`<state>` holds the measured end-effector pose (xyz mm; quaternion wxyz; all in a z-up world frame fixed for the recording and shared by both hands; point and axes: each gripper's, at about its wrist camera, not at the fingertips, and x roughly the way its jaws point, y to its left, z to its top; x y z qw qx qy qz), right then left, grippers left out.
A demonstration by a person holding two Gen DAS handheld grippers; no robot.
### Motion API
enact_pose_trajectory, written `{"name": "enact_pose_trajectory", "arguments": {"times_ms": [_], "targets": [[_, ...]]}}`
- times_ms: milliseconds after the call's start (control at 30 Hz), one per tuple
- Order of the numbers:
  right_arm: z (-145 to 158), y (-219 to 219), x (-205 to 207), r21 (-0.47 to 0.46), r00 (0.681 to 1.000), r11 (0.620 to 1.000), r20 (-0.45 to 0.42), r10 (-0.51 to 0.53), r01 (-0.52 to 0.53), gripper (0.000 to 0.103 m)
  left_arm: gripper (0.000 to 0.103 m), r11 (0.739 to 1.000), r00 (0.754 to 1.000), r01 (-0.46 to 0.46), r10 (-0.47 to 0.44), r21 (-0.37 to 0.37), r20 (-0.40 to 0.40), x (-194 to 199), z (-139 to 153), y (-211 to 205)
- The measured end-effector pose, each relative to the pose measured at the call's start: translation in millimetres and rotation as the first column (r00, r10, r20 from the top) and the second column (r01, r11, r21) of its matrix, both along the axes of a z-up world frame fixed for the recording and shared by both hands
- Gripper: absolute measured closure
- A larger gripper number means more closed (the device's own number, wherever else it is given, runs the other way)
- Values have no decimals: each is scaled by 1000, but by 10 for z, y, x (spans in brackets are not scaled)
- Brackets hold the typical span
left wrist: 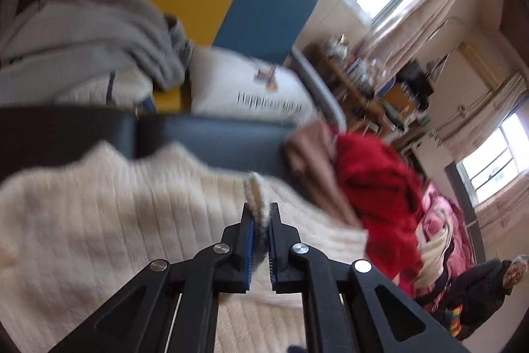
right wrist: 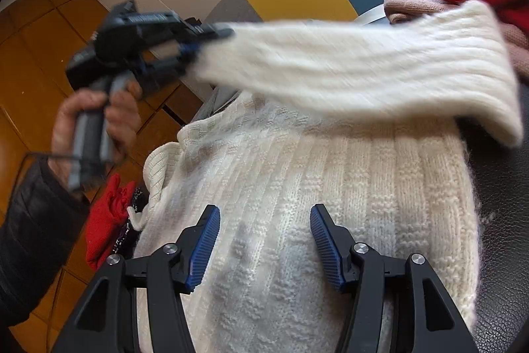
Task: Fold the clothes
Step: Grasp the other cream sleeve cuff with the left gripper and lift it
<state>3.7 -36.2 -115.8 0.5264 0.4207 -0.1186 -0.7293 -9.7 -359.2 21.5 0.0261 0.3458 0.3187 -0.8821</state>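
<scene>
A cream ribbed knit sweater [right wrist: 297,187] lies spread on a dark seat. My left gripper [left wrist: 261,214] is shut on the cuff of its sleeve [left wrist: 256,194]. In the right wrist view the left gripper [right wrist: 195,47] holds that sleeve [right wrist: 363,68] lifted and stretched across above the sweater's body. My right gripper [right wrist: 264,220] is open and empty, hovering just over the middle of the sweater.
A red garment [left wrist: 373,184] and a pink-brown one [left wrist: 314,161] lie piled beyond the sweater. A grey garment [left wrist: 99,35] and a white printed pillow [left wrist: 251,88] sit at the back. A red cloth [right wrist: 105,217] lies on the wooden floor [right wrist: 39,32].
</scene>
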Motion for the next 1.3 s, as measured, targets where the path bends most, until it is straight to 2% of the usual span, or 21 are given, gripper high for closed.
{"name": "enact_pose_trajectory", "arguments": {"times_ms": [67, 167, 333, 433, 533, 633, 733, 800, 867, 967, 1033, 1100, 1200, 1300], "targets": [[0, -1, 3, 2, 1000, 1000, -1, 0, 0, 44, 97, 999, 998, -32, 32, -7, -50, 121, 261, -150], [2, -25, 6, 6, 1000, 1000, -4, -2, 2, 44, 97, 997, 993, -75, 73, -23, -88, 354, 501, -346], [3, -26, 9, 11, 1000, 1000, -6, -2, 2, 44, 97, 989, 983, -147, 144, -18, -109, 883, 502, -558], [0, -15, 4, 10, 1000, 1000, -6, 1, -1, 43, 97, 981, 977, -194, 194, 0, -88, 1207, 339, -705], [9, 13, 5, 14, 1000, 1000, -9, 4, -4, 42, 97, 971, 971, -237, 238, 31, -29, 1443, 35, -863], [17, 2, 10, 20, 1000, 1000, -13, 3, -2, 42, 97, 964, 964, -261, 258, 55, 60, 1580, -371, -975], [22, -1, -4, 26, 1000, 1000, -7, 0, 0, 42, 97, 943, 948, -308, 292, 129, 126, 1694, -780, -1118], [53, -29, -39, 59, 1000, 998, 16, 1, -1, 42, 97, 929, 940, -330, 307, 165, 151, 1731, -962, -1161], [152, -100, -103, 101, 999, 995, 33, -19, 15, 43, 97, 931, 940, -326, 300, 164, 164, 1742, -1046, -1164], [454, -161, -247, 110, 991, 991, -111, -70, 82, 43, 97, 939, 945, -310, 286, 147, 160, 1751, -1053, -1163], [601, -291, -426, 163, 971, 978, -220, -93, 131, 43, 97, 942, 948, -302, 281, 148, 147, 1743, -1015, -1197], [652, -452, -637, 215, 955, 965, -282, -87, 151, 42, 97, 943, 951, -296, 277, 150, 134, 1717, -958, -1240], [512, -723, -942, 342, 957, 929, -287, -39, 141, 42, 97, 935, 958, -284, 267, 214, 105, 1680, -862, -1314], [265, -934, -1100, 479, 956, 870, -293, 31, 119, 46, 97, 911, 963, -267, 261, 314, 61, 1688, -762, -1390]]}}
